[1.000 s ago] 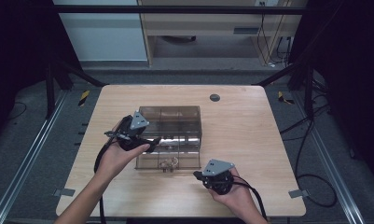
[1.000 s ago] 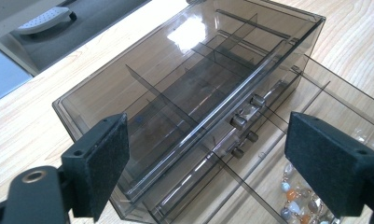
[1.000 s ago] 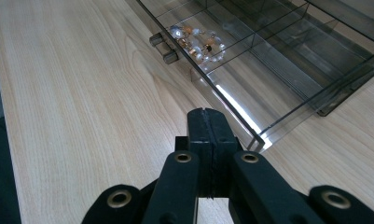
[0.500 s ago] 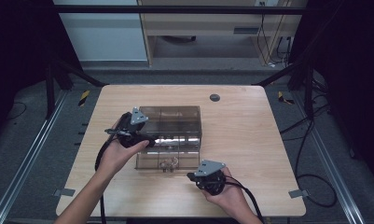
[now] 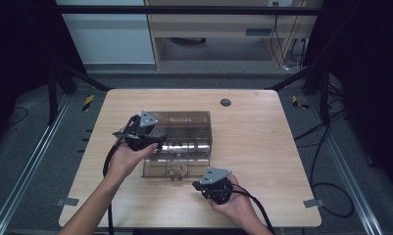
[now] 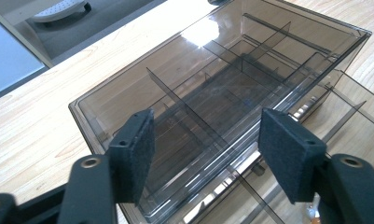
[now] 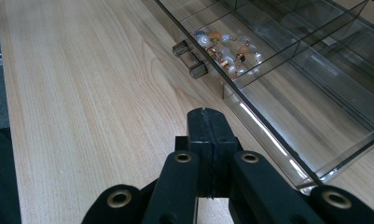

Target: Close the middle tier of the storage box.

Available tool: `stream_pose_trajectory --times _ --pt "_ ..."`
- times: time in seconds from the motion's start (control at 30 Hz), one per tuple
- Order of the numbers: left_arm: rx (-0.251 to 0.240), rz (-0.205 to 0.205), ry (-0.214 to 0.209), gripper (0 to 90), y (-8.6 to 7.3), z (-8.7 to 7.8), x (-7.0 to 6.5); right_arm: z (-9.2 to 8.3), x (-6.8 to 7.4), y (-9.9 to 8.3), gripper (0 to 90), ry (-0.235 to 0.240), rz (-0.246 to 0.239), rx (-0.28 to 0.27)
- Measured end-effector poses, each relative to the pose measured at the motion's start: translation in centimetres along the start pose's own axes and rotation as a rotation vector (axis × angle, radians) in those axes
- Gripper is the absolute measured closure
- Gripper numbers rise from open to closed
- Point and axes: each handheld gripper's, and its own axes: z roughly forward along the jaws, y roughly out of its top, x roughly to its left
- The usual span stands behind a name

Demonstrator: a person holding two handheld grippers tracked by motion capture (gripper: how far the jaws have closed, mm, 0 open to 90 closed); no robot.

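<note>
Smoked clear plastic makes up the organizer box [image 5: 184,132], which sits at the middle of the wooden table [image 5: 262,142] in the high view, just left of centre frame. Its drawer [image 5: 177,164] stands pulled out toward the bottom of that frame; thin dividers split both box and drawer into compartments.

Your left gripper [image 5: 159,142] is at the box's left edge in the high view, left of centre. In the left gripper view its two padded fingers [image 6: 135,149] stand apart at the bottom of the frame, one at lower left and one at lower right, with the near corner of the box's top between them. The jaws have just been closing in, but the pads are not yet pressing on the plastic; a visible gap remains on each side.

Your right gripper [image 5: 196,185] rests low in the high view, just below the drawer's front and right of centre frame. In the right gripper view its jaws are pressed flat together at bottom centre [image 7: 208,123], pinching nothing, and hover over bare wood just beside the drawer's front wall.

A beaded bracelet [image 7: 226,49], pale and amber beads, lies in a front compartment of the drawer, upper centre of the right gripper view, behind the drawer's two small clear knobs [image 7: 189,58].

A dark round grommet [image 5: 225,102] marks the table's far side.
</note>
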Motion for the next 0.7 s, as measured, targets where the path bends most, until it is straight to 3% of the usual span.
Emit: stream_pose_trajectory --times 0.27,0.5,0.7 --pt "0.001 -0.044 -0.032 54.1 -0.2 0.7 0.2 0.4 0.0 0.1 89.7 -0.011 0.005 -0.004" --pt "0.005 -0.077 -0.031 71.1 -0.5 1.4 0.6 0.7 -0.1 0.2 90.0 -0.024 0.006 -0.006" --pt "-0.016 -0.131 -0.022 84.5 -0.8 1.7 1.0 1.0 -0.2 0.2 90.0 -0.031 0.008 -0.013"
